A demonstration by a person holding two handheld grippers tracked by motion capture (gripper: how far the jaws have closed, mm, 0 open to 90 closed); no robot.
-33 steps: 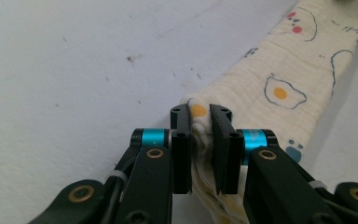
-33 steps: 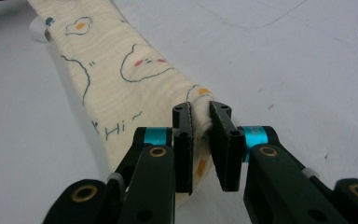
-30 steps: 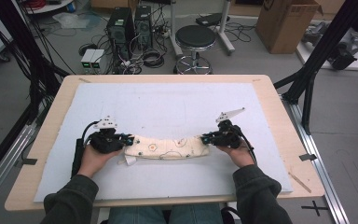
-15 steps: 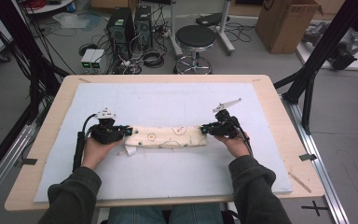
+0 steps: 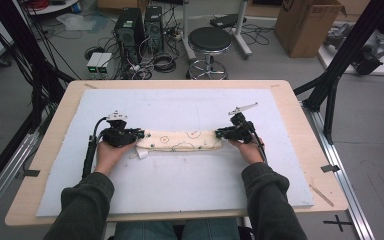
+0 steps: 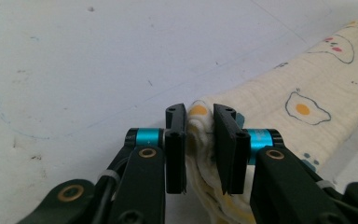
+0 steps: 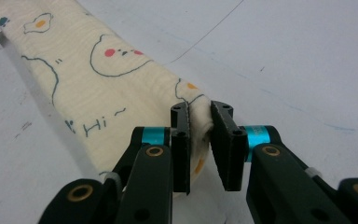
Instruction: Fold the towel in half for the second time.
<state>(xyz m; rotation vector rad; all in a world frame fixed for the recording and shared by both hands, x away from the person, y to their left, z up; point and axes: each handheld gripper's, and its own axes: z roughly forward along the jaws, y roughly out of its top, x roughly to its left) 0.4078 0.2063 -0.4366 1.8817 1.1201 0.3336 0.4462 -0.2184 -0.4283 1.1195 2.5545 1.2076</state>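
High view: a folded cream cloth (image 5: 180, 141), printed with fried eggs and bear outlines, lies as a narrow band at the centre of the frame on the white mat (image 5: 190, 107), its long axis running left to right, parallel to the table's near edge. At the band's left end, the left gripper (image 5: 135, 134) points right along that axis; a small flap of fabric sticks out below the band there. At the right end, the right gripper (image 5: 221, 133) points left, facing the other.

Left gripper view: the jaws, which have just been opening, stand a little apart with the bunched cloth end (image 6: 200, 128) between them; whether the pads press on it cannot be told.

Right gripper view: the jaws have just opened slightly and flank the other cloth end (image 7: 198, 123), the fabric against the left pad with a gap at the right.

Beyond the wooden table (image 5: 285, 100), at the top of the high view, stand computer towers (image 5: 140, 25), a black stool (image 5: 209, 42) and a cardboard box (image 5: 307, 25), all well apart from the cloth.
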